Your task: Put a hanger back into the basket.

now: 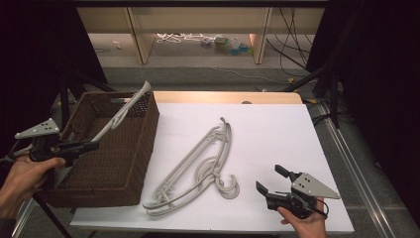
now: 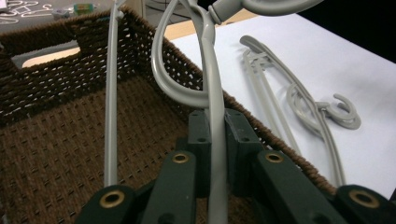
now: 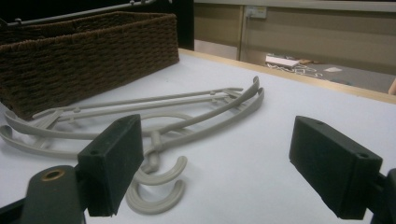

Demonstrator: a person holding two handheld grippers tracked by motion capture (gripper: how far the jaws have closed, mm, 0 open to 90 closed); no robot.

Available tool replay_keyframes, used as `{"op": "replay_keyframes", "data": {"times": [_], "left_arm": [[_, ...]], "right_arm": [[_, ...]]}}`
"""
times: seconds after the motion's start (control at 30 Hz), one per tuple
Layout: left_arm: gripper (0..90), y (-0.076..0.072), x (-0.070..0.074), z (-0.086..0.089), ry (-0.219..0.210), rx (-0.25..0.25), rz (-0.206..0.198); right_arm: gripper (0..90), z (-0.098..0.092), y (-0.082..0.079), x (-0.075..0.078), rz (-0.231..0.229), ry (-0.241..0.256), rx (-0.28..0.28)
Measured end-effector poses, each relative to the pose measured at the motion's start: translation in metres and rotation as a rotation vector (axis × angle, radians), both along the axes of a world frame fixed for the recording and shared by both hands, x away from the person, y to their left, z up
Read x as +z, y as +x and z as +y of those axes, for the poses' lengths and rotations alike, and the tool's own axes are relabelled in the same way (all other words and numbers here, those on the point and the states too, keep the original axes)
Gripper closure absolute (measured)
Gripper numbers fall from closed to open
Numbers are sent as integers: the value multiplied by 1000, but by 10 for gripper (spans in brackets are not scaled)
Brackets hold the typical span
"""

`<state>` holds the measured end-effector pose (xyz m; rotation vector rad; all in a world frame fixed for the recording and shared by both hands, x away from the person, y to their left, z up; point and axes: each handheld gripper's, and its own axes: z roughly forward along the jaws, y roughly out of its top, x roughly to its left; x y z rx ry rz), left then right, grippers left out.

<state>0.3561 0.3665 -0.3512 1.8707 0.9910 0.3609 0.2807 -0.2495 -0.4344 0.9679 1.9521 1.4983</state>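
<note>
- L gripper [image 2: 212,140]: jaws pinch a grey plastic hanger [image 2: 208,70] on its arm, held tilted over the wicker basket [image 1: 106,163], far end poking past the back rim.
- R gripper [image 1: 271,183]: jaws spread, nothing btwn them, near the 2 stacked hangers [image 1: 198,168] on the white table [image 1: 277,129], just beside the basket.
- Handling, prob.: light, stiff, smooth, may slip or pivot. Grab mid-arm or near hook neck.

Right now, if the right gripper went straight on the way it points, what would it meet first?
Probably the hooks of the grey hangers lying on the white table. The right gripper, jaws open, points at them; exact depth is unclear.
</note>
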Motion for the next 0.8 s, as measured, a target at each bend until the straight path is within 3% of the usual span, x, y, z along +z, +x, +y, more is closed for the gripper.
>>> {"op": "replay_keyframes", "data": {"times": [0.13, 0.43, 0.53, 0.57, 0.6, 0.77, 0.8], "left_arm": [[818, 2, -8, 9, 26, 3, 0], [817, -1, -20, 18, 12, -22, -3], [816, 1, -22, 14, 37, -30, 35], [816, 1, -24, 12, 11, -28, 24], [815, 1, -22, 13, 35, -41, 57], [814, 3, -26, 18, 42, -7, 79], [812, 3, -27, 19, 45, -10, 94]], "right_arm": [[185, 0, 0, 0, -2, 1, 0], [185, 0, 1, -1, 5, 4, 8], [185, 0, 1, -1, 1, 10, 9], [185, 0, 1, -1, 4, 9, 9], [185, 0, 1, -1, 3, 3, 6], [185, -1, 1, -1, 3, -4, 3], [185, 0, 1, -1, -1, 16, 8]]}}
